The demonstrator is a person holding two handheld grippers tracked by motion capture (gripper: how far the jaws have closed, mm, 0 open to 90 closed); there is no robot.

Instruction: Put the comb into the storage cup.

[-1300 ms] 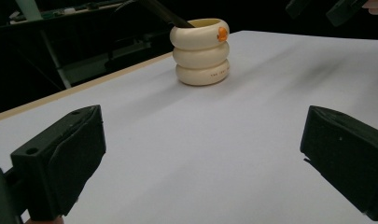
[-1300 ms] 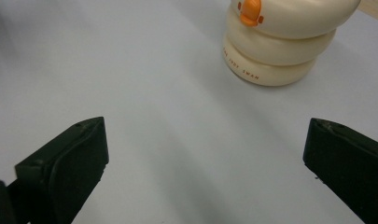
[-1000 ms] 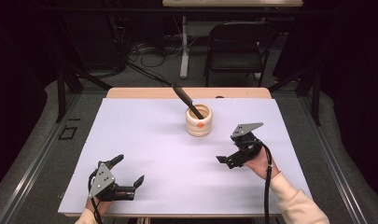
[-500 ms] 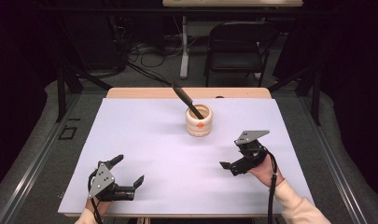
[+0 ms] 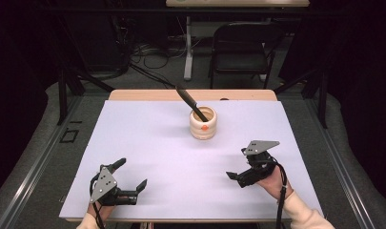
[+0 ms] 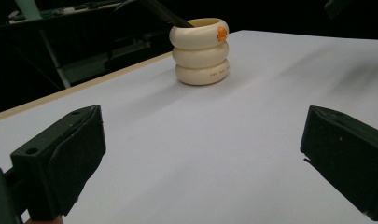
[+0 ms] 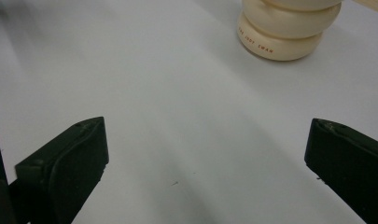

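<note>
1. I hold my right gripper (image 5: 239, 177) low over the near right part of the white table (image 5: 147, 143), its jaws spread wide with nothing between them.
2. My left gripper (image 5: 132, 180) sits at the near left corner, jaws likewise wide apart and empty.
3. The cream ribbed cup (image 5: 203, 123) stands upright toward the far middle of the table, well apart from both grippers, with a small orange mark on its side.
4. A dark utensil (image 5: 191, 103) stands in the cup, its handle leaning up and away toward the far left, so its long axis runs from the cup's mouth out over the far edge.
5. From my right gripper the cup lies ahead and a little to the left; in the right gripper view its base (image 7: 280, 32) sits high between the jaws, slightly right of centre.
6. From my left gripper it lies ahead and well to the right; in the left gripper view the cup (image 6: 200, 51) shows far off.
7. I judge the right gripper the nearer one, so a reach for the cup or handle would fall to it.
</note>
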